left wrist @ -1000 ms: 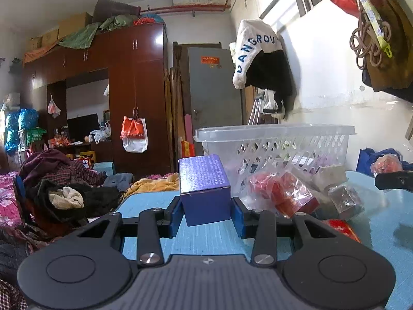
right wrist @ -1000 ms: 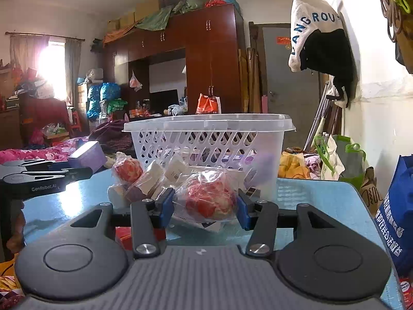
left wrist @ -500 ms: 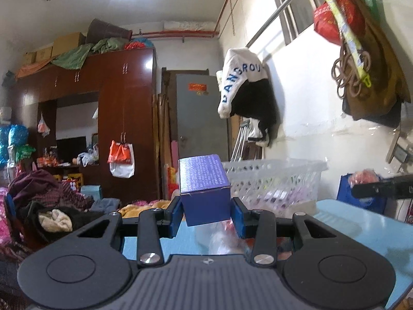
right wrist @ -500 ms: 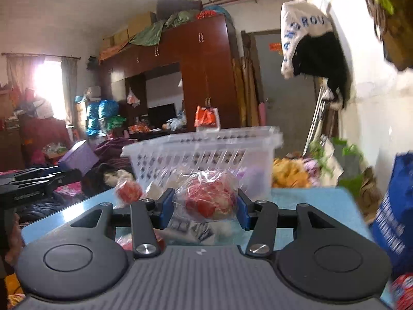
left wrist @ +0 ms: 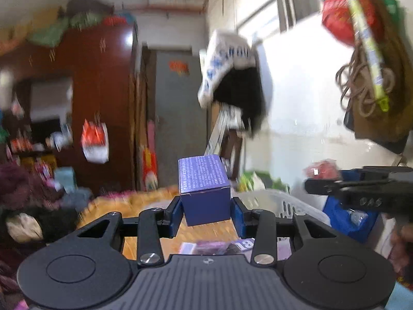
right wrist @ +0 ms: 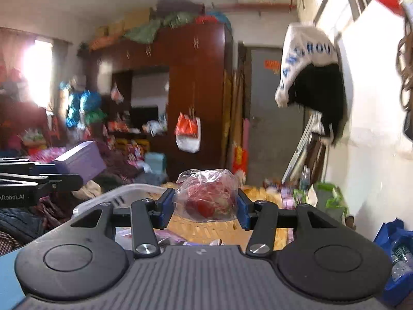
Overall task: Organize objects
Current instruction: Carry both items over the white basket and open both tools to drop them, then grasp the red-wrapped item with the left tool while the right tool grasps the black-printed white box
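A dark red-brown wardrobe (right wrist: pixel 196 82) fills the centre, bundles piled on top. A grey door (right wrist: pixel 273 108) stands right of it, beside a white wall (right wrist: pixel 374 142) with hanging clothes. Bright window light (right wrist: pixel 36 69) glows at left.

Both views are motion-blurred across the room, while the near gripper bodies stay sharp. A window (right wrist: pixel 36 77) glares white at left. Fisheye bends the edges, with dark corners.

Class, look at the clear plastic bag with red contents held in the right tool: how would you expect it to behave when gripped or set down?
The bag probably crumples: its film looks wrinkled between the right tool. It bulges, so the contents may shift. The glossy film could slip.
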Tool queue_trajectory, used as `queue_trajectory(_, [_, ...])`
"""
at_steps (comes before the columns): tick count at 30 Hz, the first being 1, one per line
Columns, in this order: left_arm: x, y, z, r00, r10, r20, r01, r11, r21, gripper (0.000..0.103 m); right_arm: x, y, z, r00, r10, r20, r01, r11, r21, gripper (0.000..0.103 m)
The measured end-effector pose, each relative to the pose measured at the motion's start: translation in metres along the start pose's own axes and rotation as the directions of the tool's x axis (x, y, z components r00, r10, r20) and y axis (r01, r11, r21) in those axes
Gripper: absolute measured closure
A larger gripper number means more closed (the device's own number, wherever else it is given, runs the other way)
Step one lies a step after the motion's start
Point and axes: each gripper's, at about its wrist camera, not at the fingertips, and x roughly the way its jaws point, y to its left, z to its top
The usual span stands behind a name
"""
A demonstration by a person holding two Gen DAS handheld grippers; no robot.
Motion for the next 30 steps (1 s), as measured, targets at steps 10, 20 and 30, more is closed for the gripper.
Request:
queue_trajectory(10, [0.066,0.005,-0.006,0.984,-0.001,-0.177,-0.001,1.0,-0.009,0.057,0.034,-0.001,-0.017,0.995,-0.015,-0.101,0.013,1.0,-0.019,0.044])
queue_trajectory(20, [-0.011,0.004,-0.047,0.999,0.002,-0.05,-0.003,1.0,-0.019,0.016,-0.053,0.0,-0.06,0.997,0.082,-0.015,-0.079,0.986,0.148,0.0])
queue_trajectory(30, [-0.012,0.02,-0.103,0.995,-0.004,-0.096,-0.007,0.994,-0.109,0.015,-0.017,0.019,-0.115,0.943,0.186,-0.275,-0.119,0.963,0.241,0.0])
